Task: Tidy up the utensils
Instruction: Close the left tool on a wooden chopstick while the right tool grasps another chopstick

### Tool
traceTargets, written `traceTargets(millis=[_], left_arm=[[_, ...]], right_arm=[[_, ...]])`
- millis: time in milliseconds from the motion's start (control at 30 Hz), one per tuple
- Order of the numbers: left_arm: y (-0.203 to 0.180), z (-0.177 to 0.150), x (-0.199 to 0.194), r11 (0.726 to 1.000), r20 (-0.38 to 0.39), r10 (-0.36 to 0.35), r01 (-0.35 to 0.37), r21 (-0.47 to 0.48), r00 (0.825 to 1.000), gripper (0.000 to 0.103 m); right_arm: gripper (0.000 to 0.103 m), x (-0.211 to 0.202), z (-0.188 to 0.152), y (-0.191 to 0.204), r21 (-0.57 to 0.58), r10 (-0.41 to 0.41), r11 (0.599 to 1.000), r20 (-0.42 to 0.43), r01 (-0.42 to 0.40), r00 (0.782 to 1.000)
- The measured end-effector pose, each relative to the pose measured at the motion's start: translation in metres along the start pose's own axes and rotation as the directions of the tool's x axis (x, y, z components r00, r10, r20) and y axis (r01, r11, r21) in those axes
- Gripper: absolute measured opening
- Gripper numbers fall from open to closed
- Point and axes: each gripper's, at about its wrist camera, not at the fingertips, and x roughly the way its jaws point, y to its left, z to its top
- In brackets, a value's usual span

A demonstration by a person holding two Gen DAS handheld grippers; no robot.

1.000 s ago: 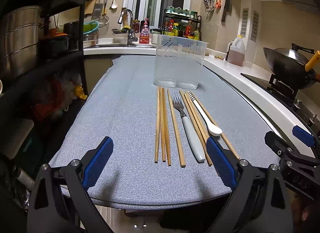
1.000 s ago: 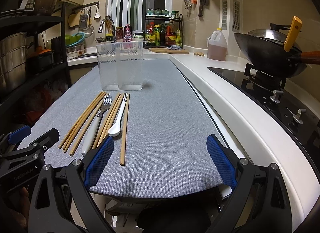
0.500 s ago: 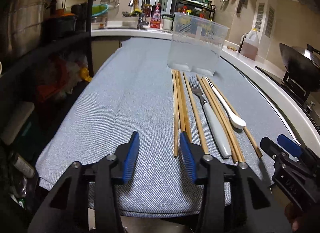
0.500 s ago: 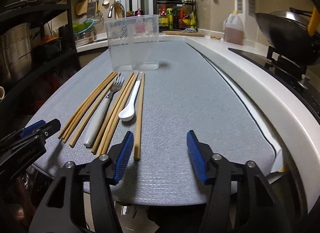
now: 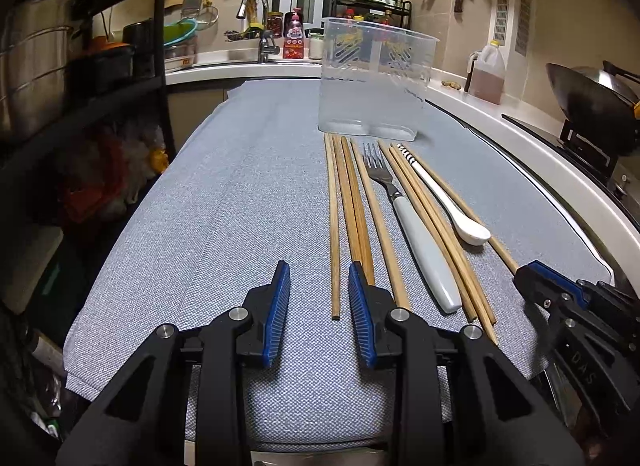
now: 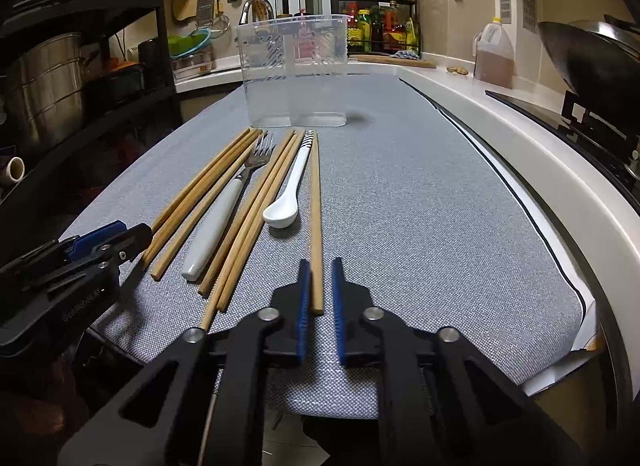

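Two grippers low over grey mat [image 5: 224,201]. Left gripper [image 5: 319,290] partly closed, jaws just been closing, pads either side of the near end of the leftmost chopstick [image 5: 333,225], not touching it. Right gripper [image 6: 321,286] jaws nearly together, just been closing, near end of the rightmost chopstick [image 6: 315,201] between the pads; grip on it can't be confirmed. Row on mat: chopsticks, fork [image 5: 412,225], more chopsticks, white spoon [image 5: 452,205]. Clear bin [image 5: 374,81] upright just beyond the row's far ends.
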Motion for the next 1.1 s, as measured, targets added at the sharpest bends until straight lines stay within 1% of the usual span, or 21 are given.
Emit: traceTargets(millis=[33,133,200,400,433,500,600,700,767,1033,1100], left_arm=[[0.000,-0.001,0.000,1.000,0.001,0.000,0.000,0.004,1.000,0.029],[-0.003,-0.002,0.001,0.999,0.003,0.021,-0.021,0.041,1.000,0.018],[-0.001,-0.001,0.001,0.999,0.001,0.007,-0.007,0.039,1.000,0.005],[-0.002,-0.008,-0.009,0.998,-0.003,-0.006,0.007,0.063,1.000,0.005],[-0.004,-0.010,-0.012,0.997,-0.005,-0.013,0.014,0.073,1.000,0.005],[-0.006,-0.012,-0.014,0.996,-0.004,-0.011,0.011,0.091,1.000,0.005],[-0.004,-0.011,-0.012,0.997,0.007,0.002,-0.002,0.078,1.000,0.005],[-0.003,-0.010,-0.009,0.998,0.019,0.013,-0.014,0.063,1.000,0.006],[-0.004,-0.010,-0.008,0.998,0.028,0.017,-0.018,0.061,0.999,0.006],[-0.008,-0.011,-0.004,0.996,0.059,0.038,-0.043,0.080,0.998,0.006],[-0.009,-0.012,-0.004,0.995,0.064,0.041,-0.047,0.086,0.997,0.006]], right_arm=[[0.007,0.000,0.000,-0.001,0.002,0.004,1.000,-0.002,-0.004,1.000],[0.007,-0.002,-0.001,-0.004,0.007,-0.005,1.000,-0.004,0.005,1.000],[0.007,-0.003,-0.001,-0.005,0.009,-0.011,1.000,-0.006,0.011,1.000],[0.007,-0.009,-0.005,-0.011,0.015,-0.063,0.998,-0.002,0.063,0.998],[0.009,-0.009,-0.006,-0.013,0.022,-0.075,0.997,-0.003,0.075,0.997],[0.010,-0.010,-0.007,-0.017,0.026,-0.074,0.997,0.000,0.074,0.997],[0.012,-0.008,-0.005,-0.018,0.028,-0.066,0.997,-0.005,0.066,0.998],[0.024,-0.006,-0.004,-0.021,0.030,-0.075,0.997,-0.002,0.075,0.997],[0.027,-0.005,-0.004,-0.022,0.033,-0.078,0.996,0.000,0.078,0.997],[0.027,-0.001,-0.001,-0.022,0.015,-0.079,0.997,0.004,0.079,0.997],[0.025,-0.001,-0.001,-0.023,0.016,-0.076,0.997,0.006,0.076,0.997]])
